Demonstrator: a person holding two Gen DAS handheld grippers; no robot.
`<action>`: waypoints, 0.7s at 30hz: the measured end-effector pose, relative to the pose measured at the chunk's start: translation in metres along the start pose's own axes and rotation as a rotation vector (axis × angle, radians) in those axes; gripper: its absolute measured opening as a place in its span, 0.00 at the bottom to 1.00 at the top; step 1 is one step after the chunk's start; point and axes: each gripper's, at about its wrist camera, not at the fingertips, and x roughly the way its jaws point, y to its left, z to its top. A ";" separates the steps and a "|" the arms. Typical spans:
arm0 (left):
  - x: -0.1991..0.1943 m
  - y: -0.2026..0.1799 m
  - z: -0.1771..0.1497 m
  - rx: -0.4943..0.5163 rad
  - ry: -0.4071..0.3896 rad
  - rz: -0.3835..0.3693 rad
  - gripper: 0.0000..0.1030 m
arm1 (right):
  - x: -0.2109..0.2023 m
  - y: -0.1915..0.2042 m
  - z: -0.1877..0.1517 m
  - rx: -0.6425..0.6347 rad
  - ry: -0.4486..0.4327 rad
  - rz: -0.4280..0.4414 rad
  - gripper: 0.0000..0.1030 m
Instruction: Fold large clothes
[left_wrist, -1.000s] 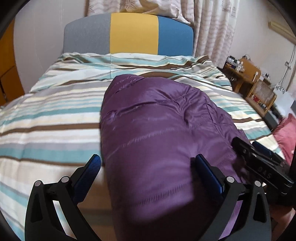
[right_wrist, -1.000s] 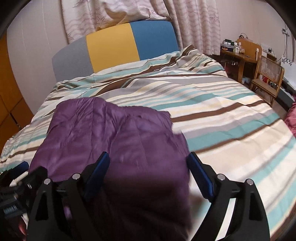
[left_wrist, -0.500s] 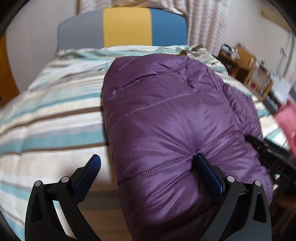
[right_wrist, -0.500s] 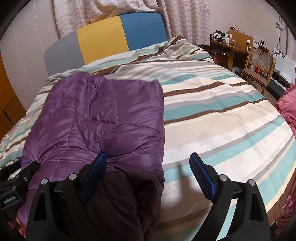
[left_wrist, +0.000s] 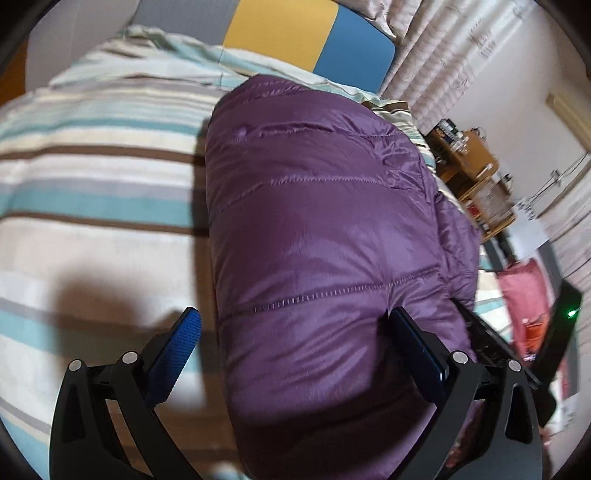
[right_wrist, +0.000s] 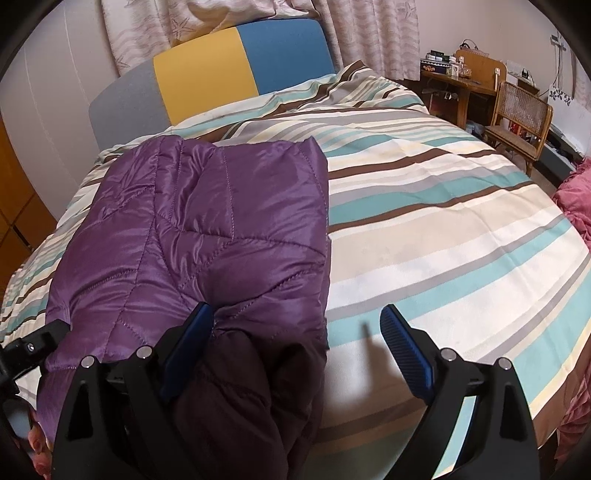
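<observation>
Left wrist view: the purple quilted jacket (left_wrist: 325, 236) is seen lying lengthwise on the striped bedcover (left_wrist: 92, 206), already folded into a long, narrow, puffy bundle whose far end reaches toward the multicoloured headboard (left_wrist: 288, 33). The left gripper (left_wrist: 295, 332) is held with its jaws spread wide; the near end of the jacket sits between them, but no pinch on the fabric is made. In the right wrist view the right gripper (right_wrist: 299, 325) is likewise spread wide, its left finger (right_wrist: 192, 332) resting against the padding while nothing is clamped. The lengthwise folding is judged to be done; a crosswise fold, bringing the near end over the far end, appears to be left. The shell is shiny and slippery-looking, with stitched quilting lines, and a darker lining (right_wrist: 243, 398) is exposed at the near end, where the layers are bunched and uneven.
</observation>
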 end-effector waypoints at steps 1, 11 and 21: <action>-0.001 0.001 -0.002 -0.004 0.005 -0.010 0.97 | -0.001 0.000 -0.001 0.003 0.005 0.009 0.89; 0.003 0.008 -0.002 0.004 0.070 -0.087 0.97 | 0.002 -0.010 -0.003 0.067 0.094 0.125 0.89; 0.017 0.000 0.001 0.050 0.122 -0.120 0.97 | 0.028 -0.027 0.006 0.129 0.139 0.358 0.72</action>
